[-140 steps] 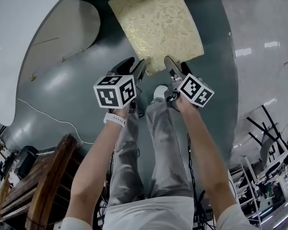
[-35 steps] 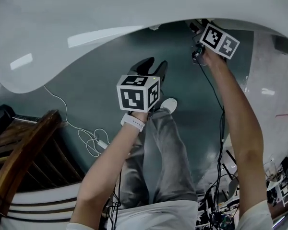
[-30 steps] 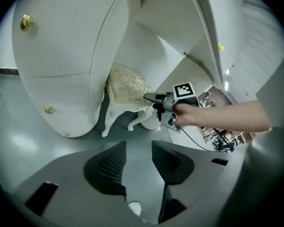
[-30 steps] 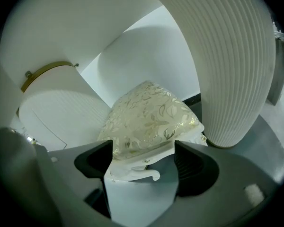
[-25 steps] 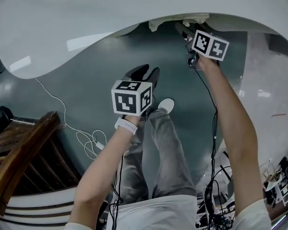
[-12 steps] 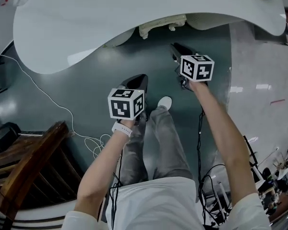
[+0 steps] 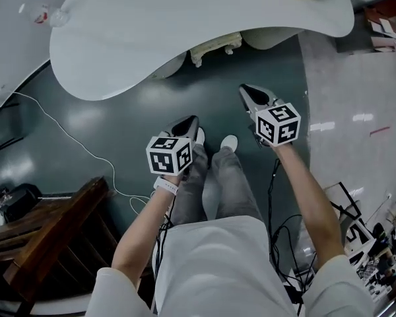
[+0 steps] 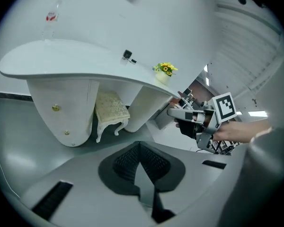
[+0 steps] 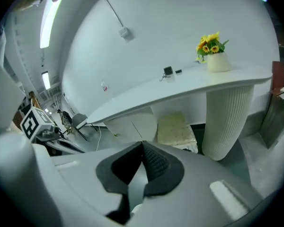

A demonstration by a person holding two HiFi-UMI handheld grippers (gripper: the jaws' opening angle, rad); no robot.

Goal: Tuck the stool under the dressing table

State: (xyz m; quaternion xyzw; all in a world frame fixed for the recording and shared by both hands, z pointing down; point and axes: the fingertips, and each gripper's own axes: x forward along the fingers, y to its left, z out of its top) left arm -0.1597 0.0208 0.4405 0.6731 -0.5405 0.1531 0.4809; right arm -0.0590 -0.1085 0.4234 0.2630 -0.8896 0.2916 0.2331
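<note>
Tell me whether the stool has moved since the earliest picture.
Yes. The stool has gone in under the dressing table; earlier it stood clear, out in front of it.

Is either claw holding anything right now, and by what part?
Nothing. The left claw and the right claw, which has just been closing, are both shut empty; the stool stands apart under the dressing table.

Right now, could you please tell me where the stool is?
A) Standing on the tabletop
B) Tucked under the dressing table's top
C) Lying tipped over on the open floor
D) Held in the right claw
B: the stool stands upright on the floor beneath the top of the dressing table, as both gripper views show.
</note>
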